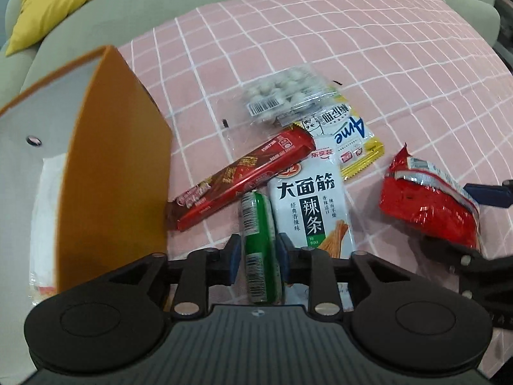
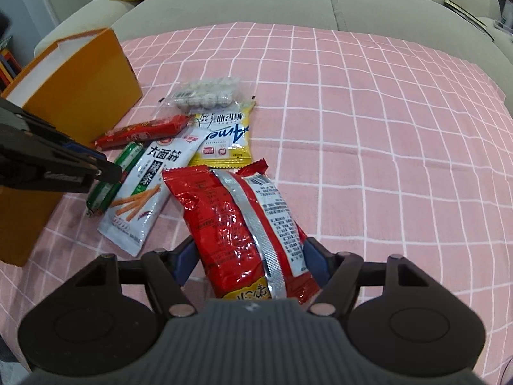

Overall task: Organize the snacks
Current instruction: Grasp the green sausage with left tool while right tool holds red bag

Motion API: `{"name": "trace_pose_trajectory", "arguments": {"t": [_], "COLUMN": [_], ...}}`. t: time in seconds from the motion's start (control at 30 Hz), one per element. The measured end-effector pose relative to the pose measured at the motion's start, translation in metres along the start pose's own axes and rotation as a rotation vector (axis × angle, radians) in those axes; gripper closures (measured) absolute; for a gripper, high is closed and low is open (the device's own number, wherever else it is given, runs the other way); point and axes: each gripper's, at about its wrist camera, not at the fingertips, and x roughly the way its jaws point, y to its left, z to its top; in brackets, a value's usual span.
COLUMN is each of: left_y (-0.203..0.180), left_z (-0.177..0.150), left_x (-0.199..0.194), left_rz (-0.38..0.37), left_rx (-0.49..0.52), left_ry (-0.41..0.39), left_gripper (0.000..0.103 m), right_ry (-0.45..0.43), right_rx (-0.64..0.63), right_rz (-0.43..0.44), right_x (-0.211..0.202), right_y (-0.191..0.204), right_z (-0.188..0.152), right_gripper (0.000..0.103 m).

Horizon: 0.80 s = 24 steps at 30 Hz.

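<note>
On the pink checked cloth (image 1: 320,48), the green sausage stick (image 1: 259,250) lay lengthwise between the left gripper (image 1: 258,258)'s 2 narrowly parted, non-pressing pads, beside the orange box (image 1: 118,166). The right gripper (image 2: 253,256) clamped the red snack bag (image 2: 243,224).

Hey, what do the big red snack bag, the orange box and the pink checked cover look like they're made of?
Red snack bag: looks like glossy plastic foil film; it crinkles, glints, and has a silvery back seam.
Orange box: probably matte cardboard or thin board; flat stiff walls, pale inside, no shine.
Pink checked cover: soft woven or fleecy fabric, matte, lying in gentle waves.
</note>
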Motion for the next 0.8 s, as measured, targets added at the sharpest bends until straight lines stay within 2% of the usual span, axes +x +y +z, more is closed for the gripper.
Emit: {"name": "trace_pose_trajectory", "arguments": {"t": [0.1,0.17,0.23,0.4,0.5,0.57,0.8], "left_y": [0.002,0.003,0.005,0.007,0.006,0.005,0.005], "left_z": [0.004,0.006,0.007,0.005,0.005,0.006,-0.006], "left_x": [0.002,0.006,0.012,0.014,0.015,0.015,-0.001], "left_rz": [0.012,0.009,0.003,-0.005,-0.009,-0.005,-0.014], "left_rx": [-0.011,-0.016,-0.025,-0.035,-0.037,-0.046,-0.084], "left_ry": [-0.007,0.012,0.039,0.022,0.029,0.033,-0.004], "left_gripper": [0.07,0.07,0.07,0.073,0.078,0.078,0.079], "right_ry": [-0.009,-0.002,-0.006,-0.001,0.028,0.035,0.039], "right_rx": [-0.045,-0.053,-0.075,-0.112,-0.142,-0.155,-0.089], "right_rz": [0.01,0.043,0.063,0.094,0.086,0.07,0.069], "right_x": [0.003,0.004,0.003,0.006,0.016,0.019,0.017], "right_y": [0.004,0.004,0.005,0.004,0.007,0.008,0.003], "right_z": [0.0,0.002,0.004,0.012,0.014,0.014,0.012], "right_gripper": [0.031,0.022,0.018,0.02,0.022,0.03,0.034]}}
